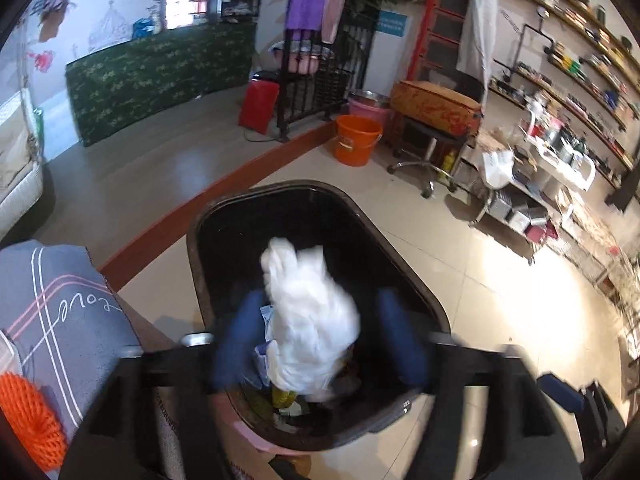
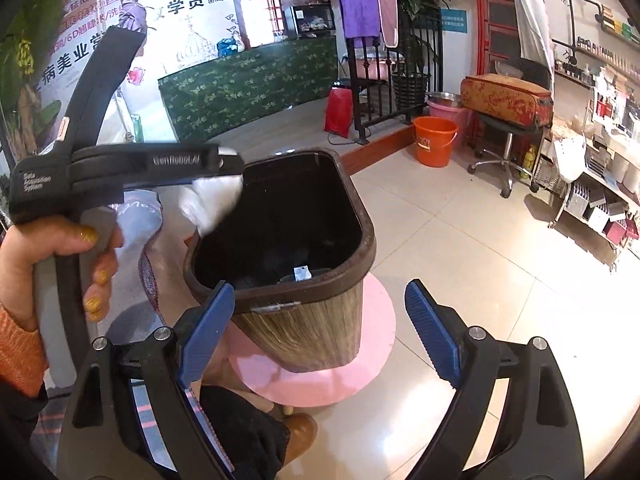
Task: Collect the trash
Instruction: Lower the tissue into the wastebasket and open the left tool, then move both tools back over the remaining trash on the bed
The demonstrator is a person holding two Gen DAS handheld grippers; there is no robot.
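Between spread left gripper [image 1: 320, 340] pads, white wad [image 1: 312, 320] dropping into bin [image 1: 400, 272]; next, fetch more with empty, wide-open right gripper [image 2: 320, 332]

Black gripper [image 2: 320, 320], blue ribbed pads; orange sleeve [image 2: 16, 356], gold nails [image 2: 87, 235]

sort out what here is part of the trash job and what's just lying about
Part of the job:
- white wad, between the left tool's spread fingers over the bin
- bin, dark inside
- right tool, open and holding nothing

Just lying about:
- orange bucket
- pink basin
- stool with a suitcase on it
- purple towel
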